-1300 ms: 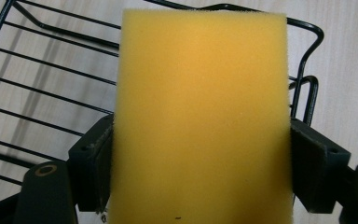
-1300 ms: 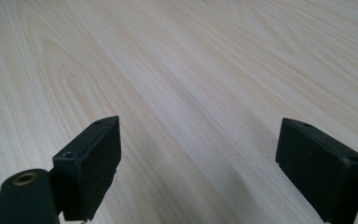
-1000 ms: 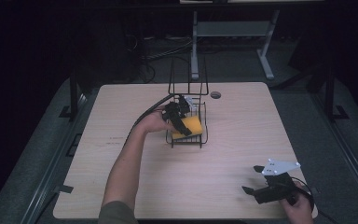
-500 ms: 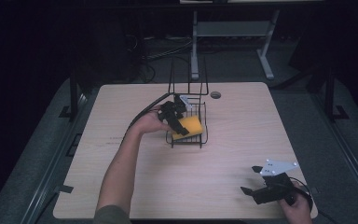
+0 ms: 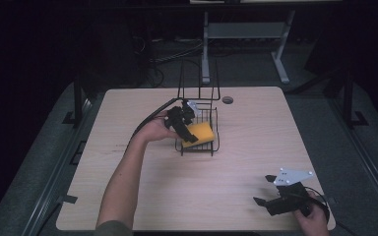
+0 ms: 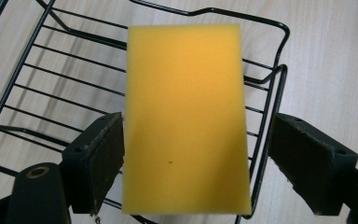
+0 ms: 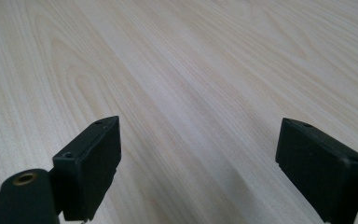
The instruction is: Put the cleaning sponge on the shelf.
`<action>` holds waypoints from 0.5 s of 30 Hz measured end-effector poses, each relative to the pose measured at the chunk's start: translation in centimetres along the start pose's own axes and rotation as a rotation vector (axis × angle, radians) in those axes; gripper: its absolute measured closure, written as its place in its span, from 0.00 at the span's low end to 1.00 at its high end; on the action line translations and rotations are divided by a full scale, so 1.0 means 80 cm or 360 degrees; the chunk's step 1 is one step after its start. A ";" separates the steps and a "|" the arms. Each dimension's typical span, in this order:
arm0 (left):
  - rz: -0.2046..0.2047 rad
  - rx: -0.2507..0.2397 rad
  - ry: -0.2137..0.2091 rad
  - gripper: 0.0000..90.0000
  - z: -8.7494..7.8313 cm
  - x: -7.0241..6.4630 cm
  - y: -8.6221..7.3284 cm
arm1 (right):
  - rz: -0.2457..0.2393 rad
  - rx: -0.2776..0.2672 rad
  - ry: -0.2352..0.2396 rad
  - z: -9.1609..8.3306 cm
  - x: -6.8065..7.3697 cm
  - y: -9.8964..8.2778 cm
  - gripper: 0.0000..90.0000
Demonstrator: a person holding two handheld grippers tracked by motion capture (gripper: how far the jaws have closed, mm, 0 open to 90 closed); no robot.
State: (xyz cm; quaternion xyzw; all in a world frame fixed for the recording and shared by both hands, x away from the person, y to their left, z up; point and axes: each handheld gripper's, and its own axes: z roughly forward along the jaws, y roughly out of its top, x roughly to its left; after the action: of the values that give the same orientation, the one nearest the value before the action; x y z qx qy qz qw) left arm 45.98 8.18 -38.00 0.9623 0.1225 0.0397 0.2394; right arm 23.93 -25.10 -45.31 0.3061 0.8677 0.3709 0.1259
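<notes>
A yellow sponge (image 6: 186, 121) is seen inside the black wire basket (image 5: 211, 142), between the parted jaws of the left gripper (image 6: 191, 158). The right gripper (image 7: 198, 163) is held open, well apart from the basket.

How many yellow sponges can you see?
1. The yellow sponge lies in the black wire basket near the middle of the table, between the open jaws of the left gripper. No other sponge is visible.

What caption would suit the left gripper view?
Open left gripper straddling a yellow sponge above a black wire basket on a pale wooden table.
</notes>
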 end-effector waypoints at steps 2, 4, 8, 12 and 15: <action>0.0014 -0.0003 0.0012 0.20 -0.002 -0.003 -0.002 | 0.0001 -0.0006 0.0002 0.000 0.001 0.000 0.15; 0.0041 0.0012 0.0018 0.20 -0.004 -0.005 -0.004 | -0.0004 -0.0006 0.0007 0.001 0.001 0.001 0.15; 0.0067 0.0023 0.0040 0.20 -0.008 -0.012 -0.005 | -0.0010 -0.0002 0.0003 0.001 0.002 0.002 0.15; 0.0086 0.0001 0.0049 0.20 -0.013 -0.018 -0.007 | -0.0008 -0.0009 0.0002 -0.001 0.003 0.002 0.15; 0.0075 0.0002 0.0043 0.20 -0.015 -0.022 -0.011 | 0.0002 -0.0010 0.0003 -0.001 0.003 0.002 0.15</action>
State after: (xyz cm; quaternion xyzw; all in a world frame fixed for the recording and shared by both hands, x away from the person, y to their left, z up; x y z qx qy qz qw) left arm 43.93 8.98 -37.40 0.9645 0.1029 0.0583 0.2362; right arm 23.81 -24.92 -45.17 0.3058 0.8664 0.3741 0.1258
